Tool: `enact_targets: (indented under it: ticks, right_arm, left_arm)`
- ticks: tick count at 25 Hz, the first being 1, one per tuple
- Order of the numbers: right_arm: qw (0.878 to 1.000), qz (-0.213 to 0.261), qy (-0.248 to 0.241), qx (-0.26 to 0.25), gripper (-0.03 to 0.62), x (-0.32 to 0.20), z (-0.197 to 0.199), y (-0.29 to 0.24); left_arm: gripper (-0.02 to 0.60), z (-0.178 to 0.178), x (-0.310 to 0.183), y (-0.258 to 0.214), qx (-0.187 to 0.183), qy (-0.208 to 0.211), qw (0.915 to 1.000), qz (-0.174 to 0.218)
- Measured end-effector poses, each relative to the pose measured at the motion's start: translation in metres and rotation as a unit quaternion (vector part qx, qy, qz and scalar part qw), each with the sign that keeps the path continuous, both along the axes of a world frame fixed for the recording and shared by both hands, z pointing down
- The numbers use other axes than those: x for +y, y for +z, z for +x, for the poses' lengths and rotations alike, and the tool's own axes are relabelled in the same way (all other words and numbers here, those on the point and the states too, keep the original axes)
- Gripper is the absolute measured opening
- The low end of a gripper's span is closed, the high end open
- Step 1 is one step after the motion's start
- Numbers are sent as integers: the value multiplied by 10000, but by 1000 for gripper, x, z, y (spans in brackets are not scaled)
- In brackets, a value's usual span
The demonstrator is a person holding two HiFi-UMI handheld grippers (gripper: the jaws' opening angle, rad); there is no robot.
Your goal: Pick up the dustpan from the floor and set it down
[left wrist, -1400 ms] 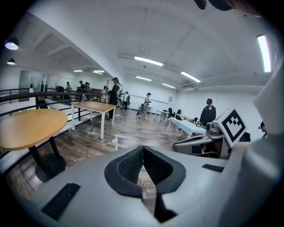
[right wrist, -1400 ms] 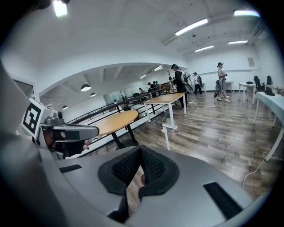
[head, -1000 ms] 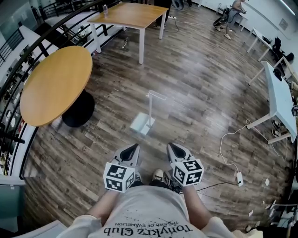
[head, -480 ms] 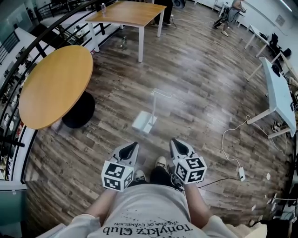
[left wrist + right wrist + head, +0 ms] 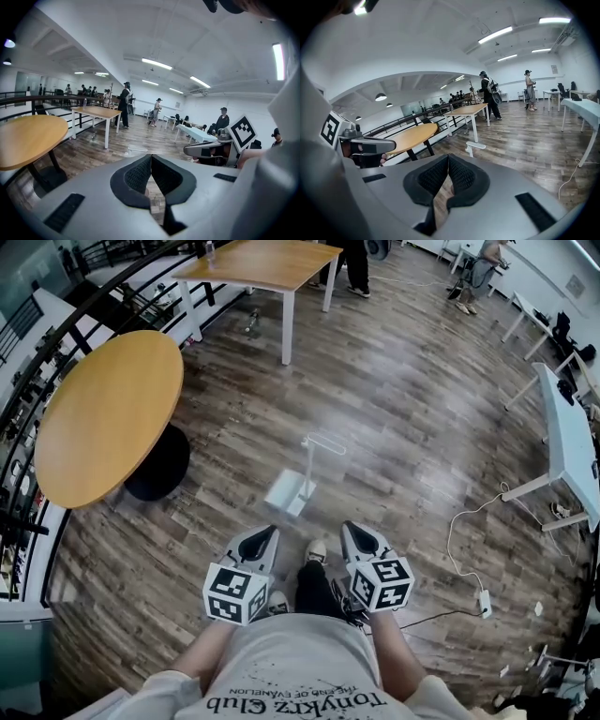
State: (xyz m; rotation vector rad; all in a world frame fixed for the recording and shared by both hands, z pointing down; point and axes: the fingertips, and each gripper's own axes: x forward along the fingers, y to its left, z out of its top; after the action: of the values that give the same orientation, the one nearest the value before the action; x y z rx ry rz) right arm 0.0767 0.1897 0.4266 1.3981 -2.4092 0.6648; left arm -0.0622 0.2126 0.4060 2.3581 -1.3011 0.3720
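A white dustpan (image 5: 289, 493) with a tall upright handle (image 5: 323, 444) stands on the wood floor ahead of me. Both grippers are held side by side at waist height, short of it and apart from it. My left gripper (image 5: 267, 532) is shut with nothing between its pads. My right gripper (image 5: 349, 529) is likewise shut and empty. In the left gripper view the dustpan handle (image 5: 137, 150) shows just above the closed left gripper (image 5: 151, 157). In the right gripper view the dustpan (image 5: 474, 148) stands beyond the closed right gripper (image 5: 447, 157).
A round wooden table (image 5: 108, 413) on a black base stands at the left by a dark railing (image 5: 56, 334). A rectangular table (image 5: 262, 263) is at the back and a white table (image 5: 567, 442) at the right. A cable with a power strip (image 5: 483, 601) lies right. People stand far off.
The person has stepped forward, carrying both shut grippers a little closer to the dustpan. The dustpan has stayed in place on the floor.
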Motion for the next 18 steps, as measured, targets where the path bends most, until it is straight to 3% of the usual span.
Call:
enact_targets:
  ticks: [11,18]
  right_arm:
    - [9993,55,-365,-31,25,-125,36,-4]
    - [9980,-47,-627,-26,25,-169,51,5]
  left_arm:
    - [23,41,-123,-6,-74,-267,9996,49]
    - [23,61,-158,-4,-143,-428,9990,21]
